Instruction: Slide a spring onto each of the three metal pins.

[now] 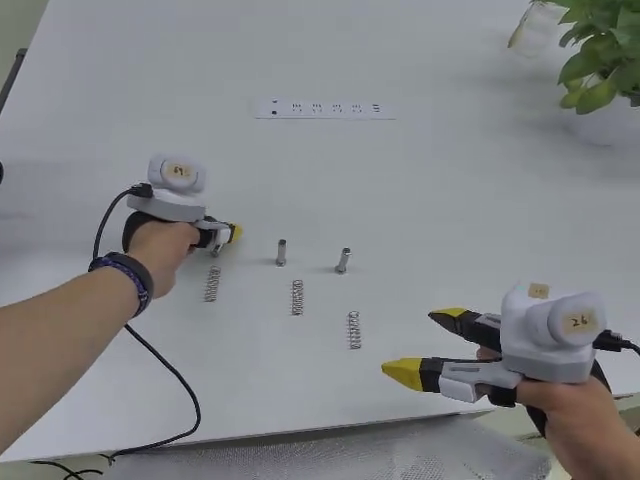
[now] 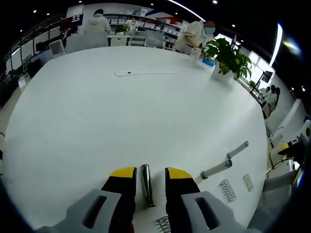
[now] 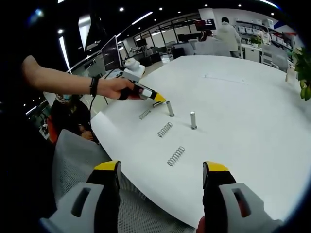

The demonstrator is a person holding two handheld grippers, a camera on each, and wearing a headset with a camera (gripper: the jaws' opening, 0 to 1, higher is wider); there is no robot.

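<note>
Three short metal pins stand in a row on the white table. The left pin point(image 2: 146, 187) stands between my left gripper's point(image 2: 150, 174) yellow jaws, which are narrowly open with small gaps on both sides of it. In the head view that gripper point(image 1: 226, 238) sits at the row's left end. The middle pin point(image 1: 281, 251) and the right pin point(image 1: 343, 261) stand free. Three springs lie flat just in front of the pins: the left spring point(image 1: 212, 284), the middle spring point(image 1: 297, 297) and the right spring point(image 1: 354, 329). My right gripper point(image 1: 424, 343) hovers wide open near the front edge, right of the springs, holding nothing.
A white power strip point(image 1: 325, 108) lies at the back centre of the table. A potted plant point(image 1: 600, 60) stands at the back right. A black cable point(image 1: 170, 375) trails from the left gripper to the table's front edge point(image 1: 300, 428). A grey mesh chair point(image 3: 73, 160) is beside the table.
</note>
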